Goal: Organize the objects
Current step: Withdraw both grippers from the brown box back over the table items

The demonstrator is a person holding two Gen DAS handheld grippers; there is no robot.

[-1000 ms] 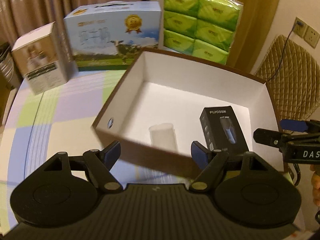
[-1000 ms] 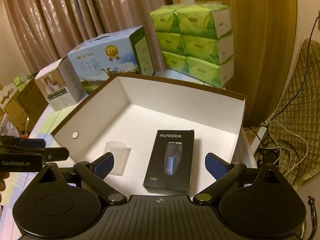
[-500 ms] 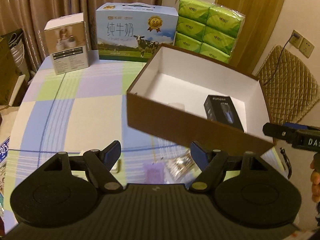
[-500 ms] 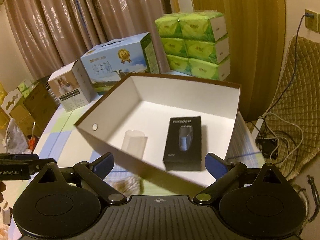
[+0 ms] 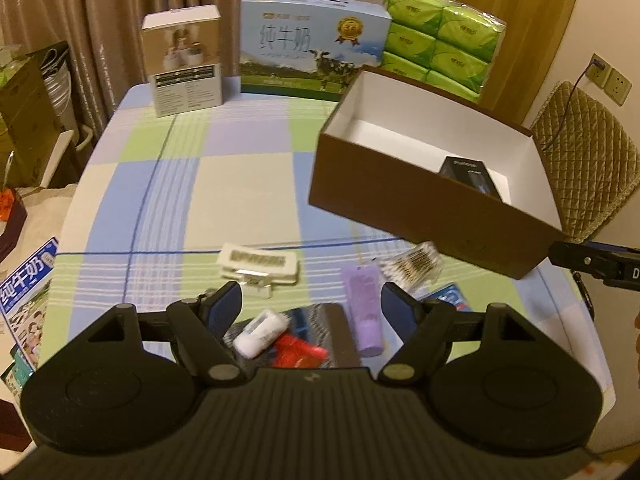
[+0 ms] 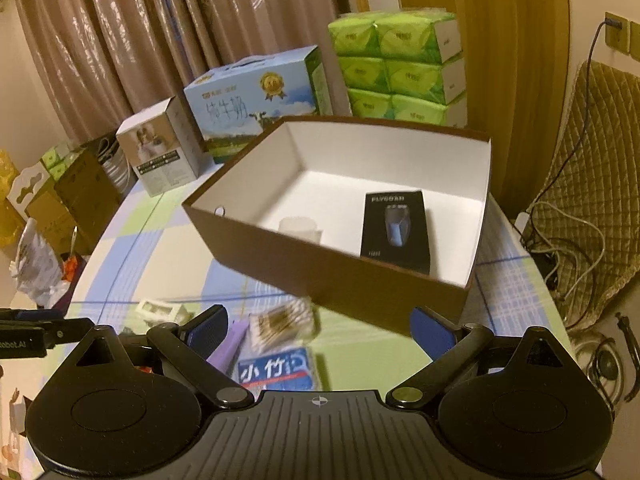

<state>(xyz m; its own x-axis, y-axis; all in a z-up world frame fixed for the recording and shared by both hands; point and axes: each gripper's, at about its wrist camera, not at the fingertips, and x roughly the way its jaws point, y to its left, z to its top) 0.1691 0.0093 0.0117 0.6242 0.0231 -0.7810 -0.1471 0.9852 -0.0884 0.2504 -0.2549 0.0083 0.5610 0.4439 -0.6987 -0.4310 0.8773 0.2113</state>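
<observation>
Comparing with 1.0 s ago: both views pulled back from brown box (image 6: 344, 264); black carton (image 6: 396, 228) inside unchanged; purple tube (image 5: 365, 312), cotton swabs (image 5: 412, 266) newly visible on table (image 5: 240, 184); left hand-held gripper (image 5: 311, 307) and right hand-held gripper (image 6: 320, 330) spread apart, empty.

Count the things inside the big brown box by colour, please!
Black: 1, the flat black cardboard shaver box
Whitish see-through: 1, the small translucent plastic cup
Total: 2, both inside the open brown cardboard box
</observation>
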